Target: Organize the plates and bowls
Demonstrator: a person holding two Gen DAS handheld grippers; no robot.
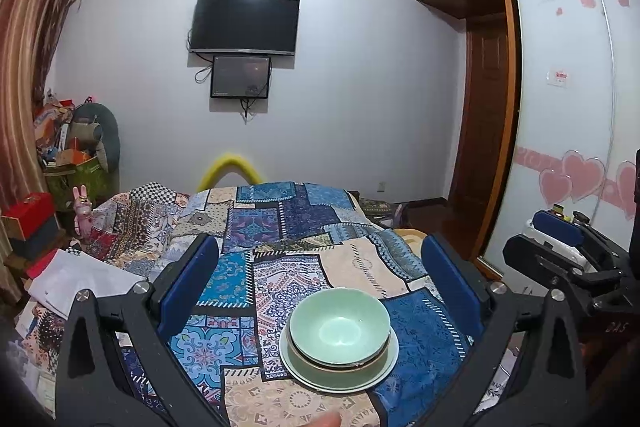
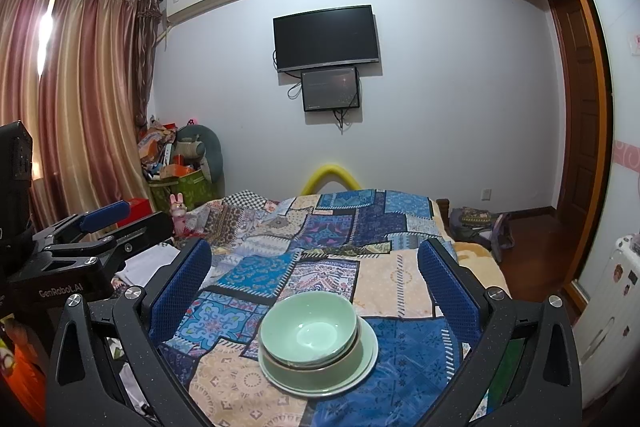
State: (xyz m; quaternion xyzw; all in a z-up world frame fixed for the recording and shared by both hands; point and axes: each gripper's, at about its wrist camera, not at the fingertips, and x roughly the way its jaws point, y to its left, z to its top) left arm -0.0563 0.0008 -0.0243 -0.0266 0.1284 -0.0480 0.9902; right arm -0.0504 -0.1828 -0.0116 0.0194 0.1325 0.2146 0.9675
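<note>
Green bowl (image 1: 340, 321) seen nested in second bowl (image 2: 308, 361), stacked on pale green plate (image 1: 340, 377) atop patchwork quilt (image 1: 280, 227). Left gripper (image 1: 320, 283) and right gripper (image 2: 314, 279) both held wide, empty.

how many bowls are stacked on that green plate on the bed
2 show: a pale green bowl on top, nested in a brown-rimmed bowl beneath it, both on the plate. A thinner dish hidden between them cannot be ruled out.
</note>
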